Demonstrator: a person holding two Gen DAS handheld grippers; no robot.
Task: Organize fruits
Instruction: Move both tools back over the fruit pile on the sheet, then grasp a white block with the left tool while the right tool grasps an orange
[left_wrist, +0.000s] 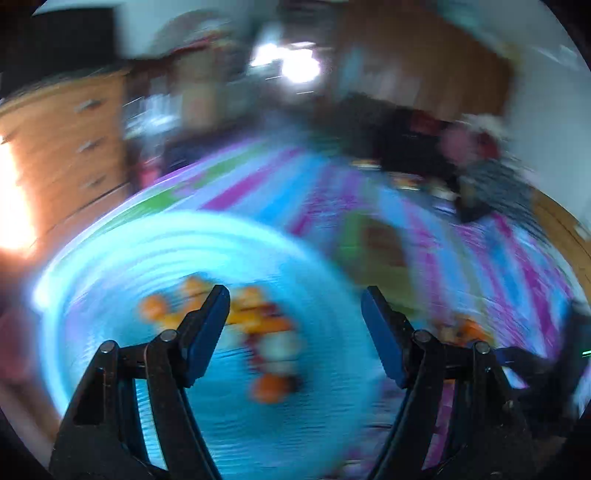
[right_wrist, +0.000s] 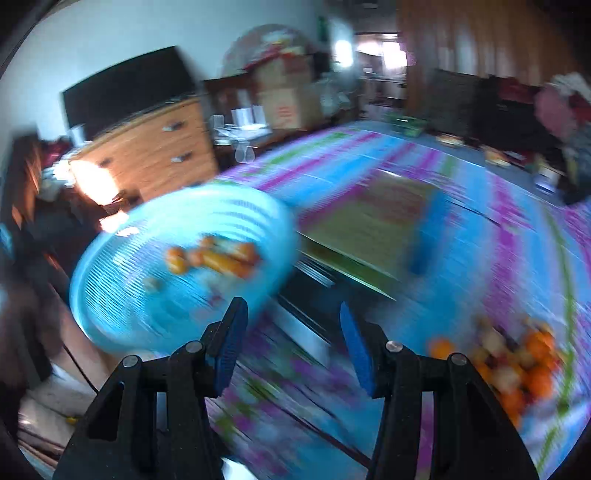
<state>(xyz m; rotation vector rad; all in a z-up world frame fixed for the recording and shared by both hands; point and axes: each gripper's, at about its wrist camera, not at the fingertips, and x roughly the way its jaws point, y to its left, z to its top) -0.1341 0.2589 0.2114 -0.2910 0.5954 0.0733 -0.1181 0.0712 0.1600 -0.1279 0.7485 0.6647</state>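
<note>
striped purple-and-blue cloth (right_wrist: 480, 258) covers the surface, likely a bed. at left, blue basket (right_wrist: 147, 295) sits near the edge, a few orange fruits (right_wrist: 218, 258) already inside, probably the sorting spot. left claw (left_wrist: 295, 332) spread, empty, over it. right claw (right_wrist: 291, 347) spread, empty. loose fruit pile (right_wrist: 517, 365) at right, orange and pale, blurred.

A blue basket (right_wrist: 122, 295) holding oranges (right_wrist: 218, 258) sits left of the empty, parted tool (right_wrist: 290, 347).

L gripper (left_wrist: 295, 314): jaws apart, nothing btwn | R gripper (right_wrist: 291, 328): jaws apart, empty
</note>
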